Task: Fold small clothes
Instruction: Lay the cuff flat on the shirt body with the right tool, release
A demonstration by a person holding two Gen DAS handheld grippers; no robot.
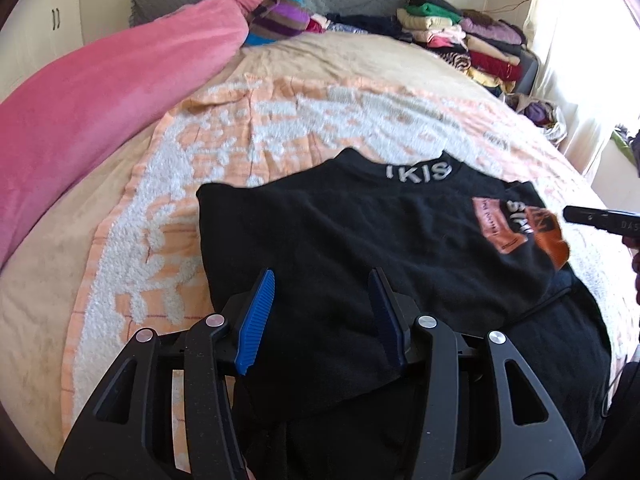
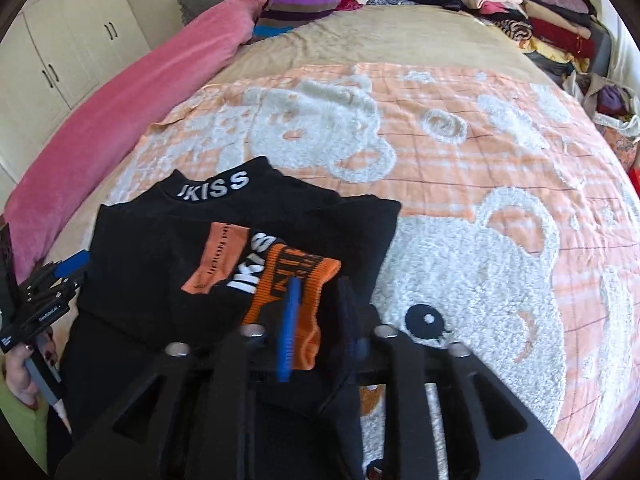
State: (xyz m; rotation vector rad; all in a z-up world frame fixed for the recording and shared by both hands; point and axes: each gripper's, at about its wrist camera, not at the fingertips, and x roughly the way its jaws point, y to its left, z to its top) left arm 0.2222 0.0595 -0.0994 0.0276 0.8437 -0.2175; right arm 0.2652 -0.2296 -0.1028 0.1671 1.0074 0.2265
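Left gripper (image 1: 322, 312): fills the lower centre of the left wrist view, angled down over the near half of the black top (image 1: 360, 248); its blue-padded fingers (image 1: 256, 320) stand apart with only flat black cloth between them, nothing pinched.
Left gripper, other view: at the far left edge of the right wrist view (image 2: 60, 276), held by a hand (image 2: 24, 368) whose fingers wrap the handle.
Right gripper (image 2: 316, 320): lower centre of the right wrist view, tilted down above the orange cuff (image 2: 296, 292); jaws parted, the left blue pad blurred over the cuff, not clamped on it.
Right gripper, other view: only its dark tip (image 1: 600, 220) enters at the right edge of the left wrist view, beside the sleeve.
Black top: lies flat on the orange-and-white bear blanket (image 2: 460, 200), lower centre of the left view, lower left of the right view.
Collar (image 2: 212, 188): high neck, white letters reading "KISS", pointing away from the cameras.
Sleeve: folded across the body, orange patch (image 2: 216, 260) and ribbed orange cuff lying on top, white lettering between them.
Surroundings: pink blanket (image 1: 100, 100) along the left side, striped cushion (image 1: 280, 16) at top centre, folded clothes stack (image 1: 460, 36) at upper right.
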